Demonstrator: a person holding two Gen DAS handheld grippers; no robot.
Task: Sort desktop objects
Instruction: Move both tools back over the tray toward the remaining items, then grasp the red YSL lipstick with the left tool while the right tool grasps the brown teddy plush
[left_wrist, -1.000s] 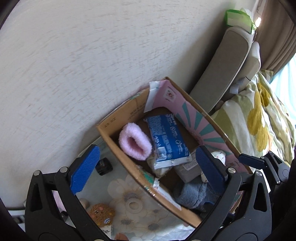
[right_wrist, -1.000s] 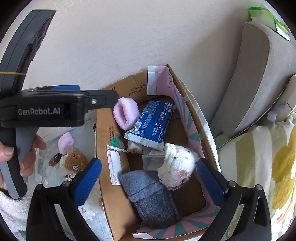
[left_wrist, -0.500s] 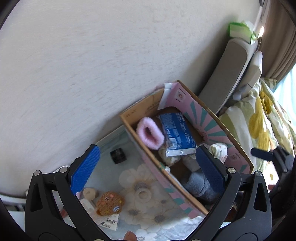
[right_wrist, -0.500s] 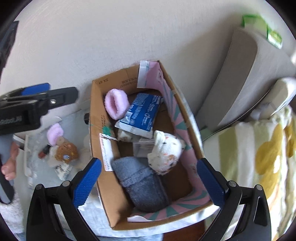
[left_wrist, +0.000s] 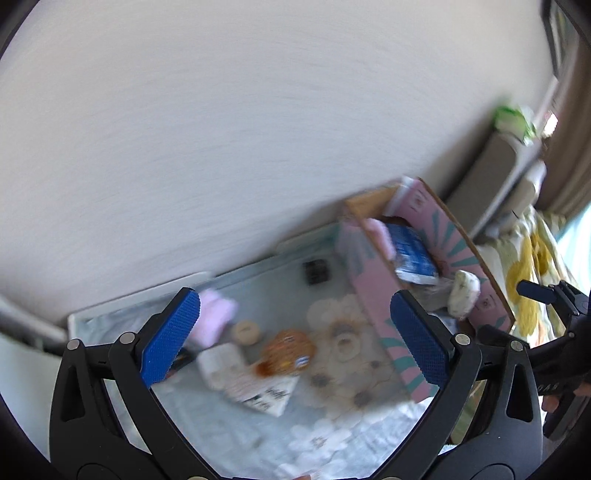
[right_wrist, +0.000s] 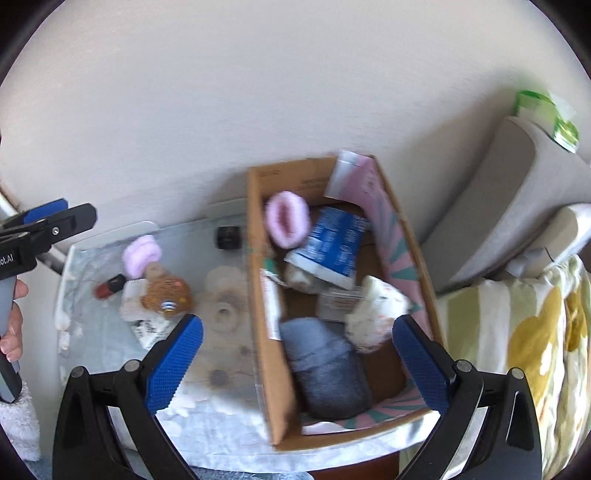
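Bear-shaped brown toy (left_wrist: 286, 349) on the table left of the cardboard box (right_wrist: 258, 295) looks like my next pick, so with both grippers, left (left_wrist: 295, 339) and right (right_wrist: 297, 363), spread apart and empty, I should centre it between the left fingers before closing.

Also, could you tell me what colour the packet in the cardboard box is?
Blue with white print; the packet shows best in the right wrist view.

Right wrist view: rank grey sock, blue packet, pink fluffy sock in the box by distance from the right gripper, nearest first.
From the right gripper, open and empty above the box:
1. Grey sock, at the box's near end, between the fingers.
2. Blue packet, mid-box, leaning toward the pink-lined wall.
3. Pink fluffy sock, far end, just left of the packet.
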